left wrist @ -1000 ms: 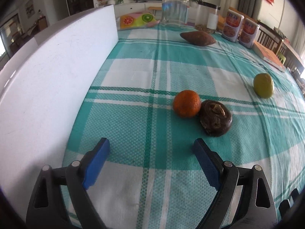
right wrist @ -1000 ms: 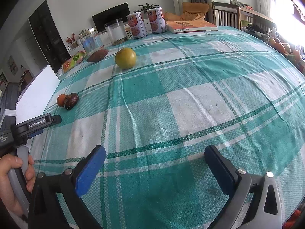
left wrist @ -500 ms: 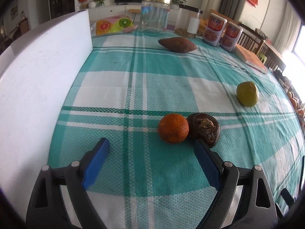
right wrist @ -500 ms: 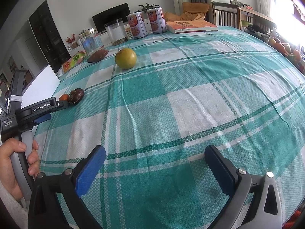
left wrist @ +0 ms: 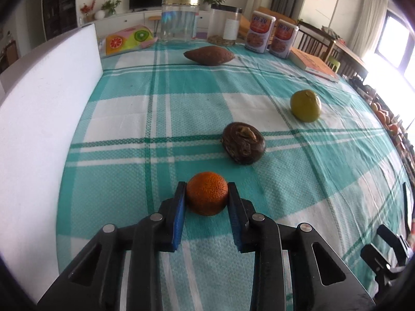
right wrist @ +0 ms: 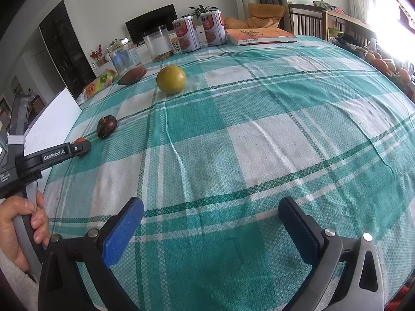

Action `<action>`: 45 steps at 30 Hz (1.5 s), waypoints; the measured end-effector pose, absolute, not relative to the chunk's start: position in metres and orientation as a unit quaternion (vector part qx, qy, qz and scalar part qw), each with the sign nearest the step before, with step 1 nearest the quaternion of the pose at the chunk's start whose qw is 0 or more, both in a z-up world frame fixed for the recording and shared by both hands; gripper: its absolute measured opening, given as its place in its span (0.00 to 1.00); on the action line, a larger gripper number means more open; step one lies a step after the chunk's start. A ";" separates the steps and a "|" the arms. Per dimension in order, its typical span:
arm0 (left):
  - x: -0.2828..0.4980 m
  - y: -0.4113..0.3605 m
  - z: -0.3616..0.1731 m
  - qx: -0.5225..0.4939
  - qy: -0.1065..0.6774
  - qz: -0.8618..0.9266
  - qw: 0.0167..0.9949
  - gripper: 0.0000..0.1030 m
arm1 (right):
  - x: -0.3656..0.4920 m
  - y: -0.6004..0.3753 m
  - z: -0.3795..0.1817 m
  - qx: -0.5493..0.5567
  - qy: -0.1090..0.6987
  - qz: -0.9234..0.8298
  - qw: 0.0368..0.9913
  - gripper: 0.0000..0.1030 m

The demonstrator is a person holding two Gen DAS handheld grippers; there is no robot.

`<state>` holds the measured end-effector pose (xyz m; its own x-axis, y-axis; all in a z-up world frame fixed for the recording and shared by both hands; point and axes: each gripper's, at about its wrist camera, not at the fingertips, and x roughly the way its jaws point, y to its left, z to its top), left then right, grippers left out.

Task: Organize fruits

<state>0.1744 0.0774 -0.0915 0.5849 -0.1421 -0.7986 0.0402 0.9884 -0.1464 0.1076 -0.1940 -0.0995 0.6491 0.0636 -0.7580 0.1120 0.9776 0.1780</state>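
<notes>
Low in the left wrist frame, the left gripper (left wrist: 207, 194) clamps the orange (left wrist: 207, 193) between blue pads. Just beyond, centre frame, lies the dark brown fruit (left wrist: 243, 147); the green fruit (left wrist: 305, 105) sits well apart, right. A white board (left wrist: 44, 119) walls the left edge. The right gripper (right wrist: 210, 229) gapes wide over bare checked tablecloth (right wrist: 259, 119).

Black tongs (left wrist: 207, 194), blue pads (left wrist: 179, 215), silver screws (left wrist: 156, 216)

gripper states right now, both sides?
Left gripper: shut on the orange, which sits on the tablecloth.
Right gripper: open, holding nothing.
</notes>
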 end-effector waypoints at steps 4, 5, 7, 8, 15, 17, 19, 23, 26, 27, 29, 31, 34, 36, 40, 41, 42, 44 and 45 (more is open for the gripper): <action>0.127 0.065 -0.091 -0.046 0.471 -0.104 0.875 0.30 | 0.108 -0.194 -0.100 0.104 0.419 -0.014 0.902 1.00; 0.117 0.061 -0.093 -0.042 0.473 -0.115 0.873 0.30 | 0.108 -0.194 -0.100 0.105 0.419 -0.014 0.902 1.00; 0.100 0.055 -0.093 -0.018 0.461 -0.118 0.879 0.33 | 0.108 -0.194 -0.099 0.104 0.419 -0.014 0.902 1.00; 0.095 0.054 -0.094 -0.005 0.454 -0.116 0.883 0.39 | 0.108 -0.193 -0.099 0.103 0.419 -0.014 0.902 1.00; 0.095 0.045 -0.099 0.035 0.434 -0.105 0.894 0.69 | 0.109 -0.192 -0.100 0.093 0.422 -0.017 0.901 1.00; 0.096 0.041 -0.100 0.050 0.436 -0.100 0.893 0.78 | 0.109 -0.191 -0.101 0.088 0.424 -0.019 0.901 1.00; 0.098 0.046 -0.102 0.038 0.444 -0.089 0.891 0.87 | 0.110 -0.190 -0.101 0.083 0.425 -0.021 0.901 1.00; 0.098 0.046 -0.103 0.039 0.445 -0.086 0.891 0.89 | 0.110 -0.190 -0.101 0.079 0.427 -0.023 0.901 1.00; 0.098 0.046 -0.104 0.039 0.446 -0.088 0.890 0.90 | 0.111 -0.188 -0.102 0.073 0.429 -0.025 0.900 1.00; 0.098 0.046 -0.104 0.040 0.446 -0.088 0.890 0.91 | 0.111 -0.187 -0.102 0.070 0.430 -0.026 0.900 1.00; 0.098 0.045 -0.104 0.040 0.446 -0.088 0.890 0.91 | 0.112 -0.186 -0.103 0.066 0.431 -0.028 0.899 1.00; 0.098 0.045 -0.104 0.040 0.446 -0.088 0.890 0.91 | 0.112 -0.186 -0.103 0.065 0.431 -0.029 0.899 1.00; 0.098 0.045 -0.104 0.040 0.446 -0.088 0.890 0.91 | 0.112 -0.186 -0.103 0.064 0.432 -0.029 0.899 1.00; 0.098 0.045 -0.104 0.040 0.446 -0.088 0.890 0.91 | 0.112 -0.185 -0.103 0.061 0.433 -0.031 0.899 1.00; 0.098 0.045 -0.104 0.040 0.446 -0.088 0.890 0.91 | 0.113 -0.184 -0.104 0.055 0.435 -0.033 0.898 1.00; 0.098 0.045 -0.104 0.040 0.446 -0.088 0.890 0.92 | 0.113 -0.184 -0.104 0.055 0.435 -0.033 0.898 1.00; 0.098 0.045 -0.104 0.040 0.446 -0.088 0.890 0.92 | 0.113 -0.184 -0.104 0.054 0.436 -0.033 0.898 1.00; 0.098 0.045 -0.104 0.040 0.446 -0.088 0.890 0.92 | 0.113 -0.183 -0.104 0.053 0.436 -0.034 0.898 1.00; 0.098 0.045 -0.104 0.040 0.446 -0.088 0.890 0.92 | 0.113 -0.183 -0.104 0.052 0.436 -0.034 0.898 1.00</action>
<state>0.0982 0.0447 -0.1038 0.5868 -0.1205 -0.8007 0.1912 0.9815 -0.0075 0.1134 -0.1829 -0.1041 0.6167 -0.0160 -0.7871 0.1064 0.9923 0.0632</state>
